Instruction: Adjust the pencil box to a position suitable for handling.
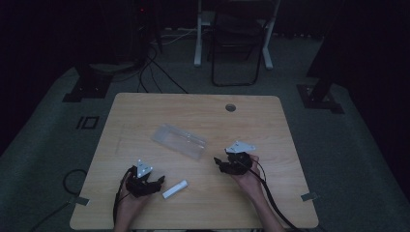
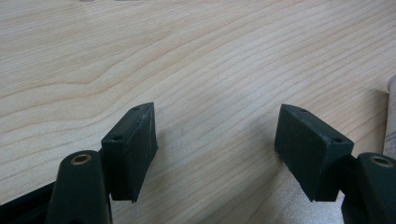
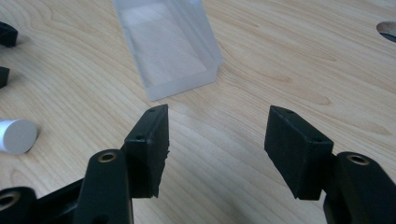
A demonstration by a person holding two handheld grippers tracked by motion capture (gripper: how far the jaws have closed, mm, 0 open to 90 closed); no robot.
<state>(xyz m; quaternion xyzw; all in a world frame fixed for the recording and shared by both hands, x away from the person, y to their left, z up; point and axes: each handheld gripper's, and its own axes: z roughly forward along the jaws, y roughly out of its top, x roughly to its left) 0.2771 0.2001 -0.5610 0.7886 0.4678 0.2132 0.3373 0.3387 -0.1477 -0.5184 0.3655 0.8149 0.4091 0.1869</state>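
I see my left gripper (image 1: 157, 182) and right gripper (image 1: 218, 163) held low in my hands, well apart, both with jaws spread wide and empty.

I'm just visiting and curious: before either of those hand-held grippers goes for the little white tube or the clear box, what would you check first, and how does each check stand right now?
1. Left gripper open with nothing between its jaws: ok.
2. Right gripper open with nothing between its jaws: ok.
3. White tube lying free on the table, just right of the left gripper, untouched: ok.
4. Clear box lying apart from both grippers, nothing on top of it: ok.
5. Box empty inside: cannot tell for sure; the right gripper view shows wood grain through it.
6. Tube capped or open: cannot tell.
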